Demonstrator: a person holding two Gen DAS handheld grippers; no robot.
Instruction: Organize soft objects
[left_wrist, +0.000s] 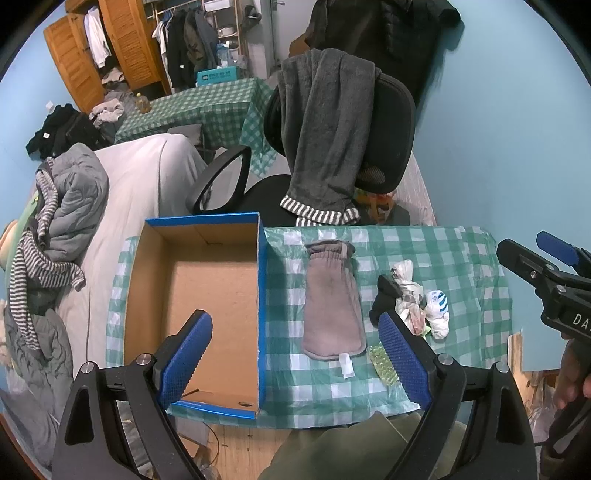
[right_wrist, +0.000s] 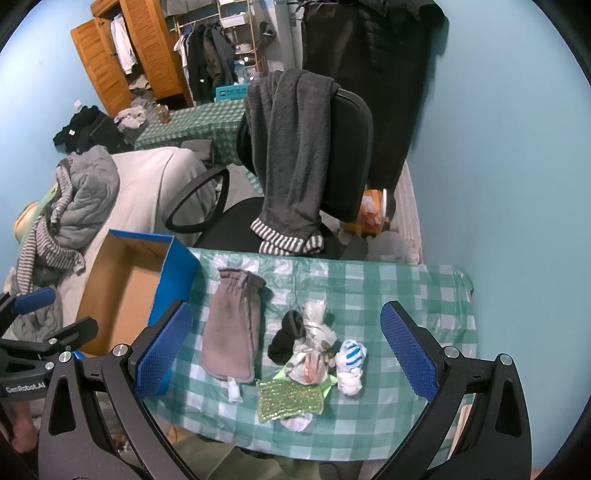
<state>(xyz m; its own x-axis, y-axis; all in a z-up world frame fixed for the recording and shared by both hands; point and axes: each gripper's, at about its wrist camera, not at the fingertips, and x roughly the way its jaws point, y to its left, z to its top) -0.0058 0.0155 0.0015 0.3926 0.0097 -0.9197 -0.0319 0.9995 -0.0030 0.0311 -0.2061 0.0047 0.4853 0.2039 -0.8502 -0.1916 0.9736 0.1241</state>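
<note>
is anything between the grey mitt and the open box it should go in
Nothing lies between them. The grey mitt lies flat on the checked cloth right beside the box; only the box's blue side wall must be cleared. The sock pile sits on the mitt's far side.

A cluttered bedroom with pale blue walls

From the near table under its green-checked cloth (right_wrist: 388, 288), a black office chair (right_wrist: 347, 147) stands at twelve o'clock with a grey towel (right_wrist: 291, 147) draped over its back. A bed in a pale sheet (left_wrist: 147, 173) lies at ten o'clock, heaped with a grey quilt (left_wrist: 74, 192). Farther back at eleven, a second checked table (left_wrist: 207, 107), a louvred wooden wardrobe (left_wrist: 125, 44) and a rail of dark coats (left_wrist: 188, 44). The blue wall (right_wrist: 498, 147) runs along at two o'clock.
</note>
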